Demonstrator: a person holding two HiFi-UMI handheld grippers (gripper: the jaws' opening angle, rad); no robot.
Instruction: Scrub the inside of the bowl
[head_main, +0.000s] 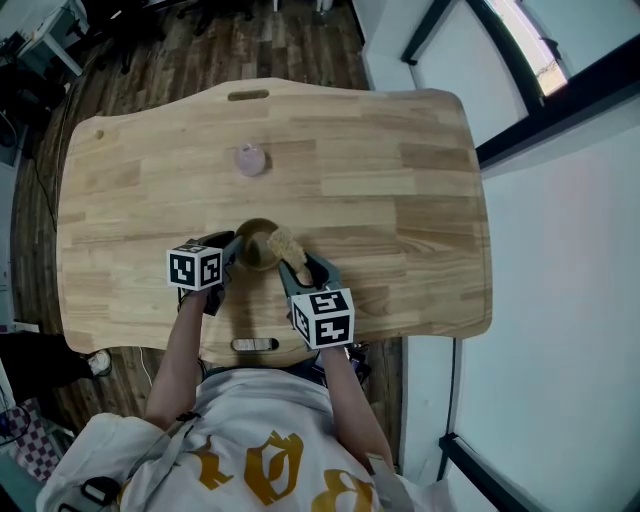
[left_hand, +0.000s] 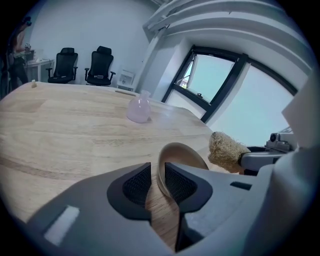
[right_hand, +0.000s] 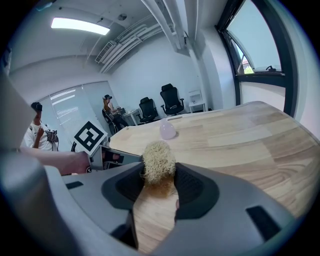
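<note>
While left fingers (left_hand: 136, 185) pinch bowl rim (left_hand: 160, 170), loofah (left_hand: 225, 150) beside.

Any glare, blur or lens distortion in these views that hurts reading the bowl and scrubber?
Head view: sharp, evenly lit; window blown out at top right, table edges bowed. Left gripper view: strong fisheye, dark corners; bowl rim crisp. Right gripper view: same fisheye; ceiling light clipped, scrubber in focus.

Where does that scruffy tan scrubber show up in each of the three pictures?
Head view: scrubber at centre, over the bowl's right edge.
Left gripper view: scrubber right of centre, beside the bowl.
Right gripper view: scrubber dead centre, between the jaws.
Shared landmark: the pale pink vase, in all three.
</note>
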